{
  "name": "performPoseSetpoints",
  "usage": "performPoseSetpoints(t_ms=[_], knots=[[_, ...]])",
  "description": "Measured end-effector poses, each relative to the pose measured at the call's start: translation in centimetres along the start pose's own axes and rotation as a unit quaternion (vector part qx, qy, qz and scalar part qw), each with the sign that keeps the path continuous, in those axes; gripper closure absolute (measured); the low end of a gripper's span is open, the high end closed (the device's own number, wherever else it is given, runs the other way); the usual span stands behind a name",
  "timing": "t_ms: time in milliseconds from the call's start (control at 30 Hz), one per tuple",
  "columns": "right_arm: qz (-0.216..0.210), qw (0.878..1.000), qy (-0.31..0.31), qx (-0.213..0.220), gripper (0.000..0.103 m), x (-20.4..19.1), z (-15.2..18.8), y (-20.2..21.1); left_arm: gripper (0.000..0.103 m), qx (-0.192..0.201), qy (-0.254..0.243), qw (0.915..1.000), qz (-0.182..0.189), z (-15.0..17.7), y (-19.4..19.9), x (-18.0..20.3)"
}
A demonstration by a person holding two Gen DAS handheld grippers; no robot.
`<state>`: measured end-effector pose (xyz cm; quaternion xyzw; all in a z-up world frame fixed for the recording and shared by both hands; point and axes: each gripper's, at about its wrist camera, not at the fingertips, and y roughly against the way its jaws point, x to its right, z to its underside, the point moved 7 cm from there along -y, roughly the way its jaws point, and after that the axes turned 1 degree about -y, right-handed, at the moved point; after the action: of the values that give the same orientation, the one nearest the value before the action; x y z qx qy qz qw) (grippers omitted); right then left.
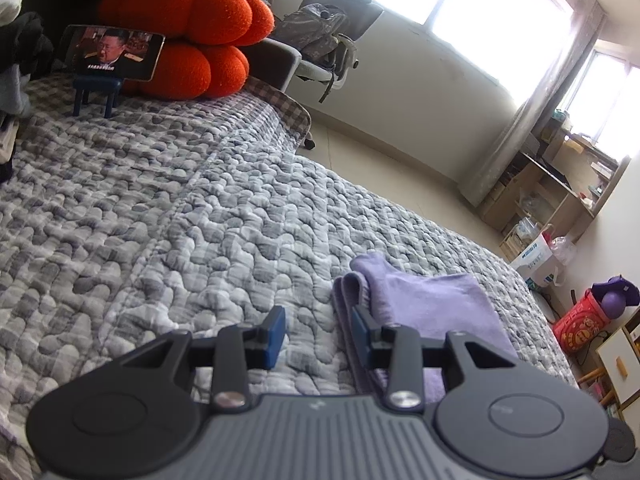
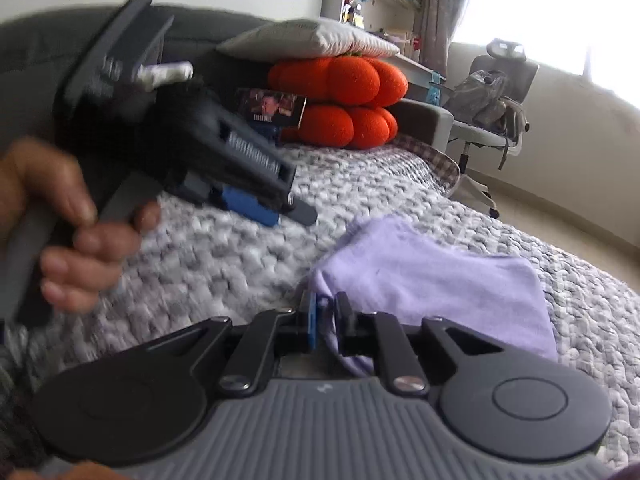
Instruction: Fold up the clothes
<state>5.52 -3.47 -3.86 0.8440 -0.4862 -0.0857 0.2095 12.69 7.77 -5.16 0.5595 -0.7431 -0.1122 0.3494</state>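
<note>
A folded lavender cloth (image 1: 428,300) lies on the grey quilted bed (image 1: 160,208), towards its right side. In the left wrist view my left gripper (image 1: 318,330) is open just left of the cloth, with only quilt between its blue pads; its right finger sits at the cloth's folded edge. In the right wrist view the lavender cloth (image 2: 432,280) has its near left corner between the jaws of my right gripper (image 2: 327,319), which stand a narrow gap apart. A hand (image 2: 80,220) holds the left gripper (image 2: 280,212), blurred, above the quilt (image 2: 224,264) at the upper left.
Two orange pumpkin cushions (image 1: 188,36) under a pillow sit at the bed's head, with a phone (image 1: 112,52) on a blue stand in front. An office chair (image 1: 340,36) with a backpack stands past the bed's edge. Shelves, bags and boxes (image 1: 560,216) line the right wall.
</note>
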Motion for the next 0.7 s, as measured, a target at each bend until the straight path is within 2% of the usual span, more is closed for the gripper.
performPoseSetpoints(t_ms=[67,100,233,467,600,700], knots=[[-0.002,1.0,-0.002,0.008,0.04,-0.1,-0.6,-0.2,0.066,-0.002,0.008,1.0,-0.001,-0.1,0.0,-0.2],[-0.003,1.0,0.002,0.012,0.037,-0.2,-0.9,-0.2,0.066,-0.002,0.01,0.9999,-0.002,-0.1,0.0,-0.4],[-0.016,1.0,0.011,0.024,0.037,-0.7,-1.6,-0.3,0.066,-0.001,0.014,0.9999,-0.006,-0.1,0.2,-0.9],[-0.005,1.0,0.015,0.0,0.037,-0.6,-1.0,-2.2,0.066,-0.008,0.021,0.9997,-0.005,0.2,0.3,-1.4],[0.032,0.997,0.066,-0.02,0.037,-1.3,0.4,-3.8,0.065,-0.011,0.026,0.9996,0.0,0.4,0.3,-1.5],[0.043,0.995,0.091,-0.023,0.037,-1.7,1.2,-4.3,0.064,-0.015,0.032,0.9994,0.005,0.6,0.3,-1.6]])
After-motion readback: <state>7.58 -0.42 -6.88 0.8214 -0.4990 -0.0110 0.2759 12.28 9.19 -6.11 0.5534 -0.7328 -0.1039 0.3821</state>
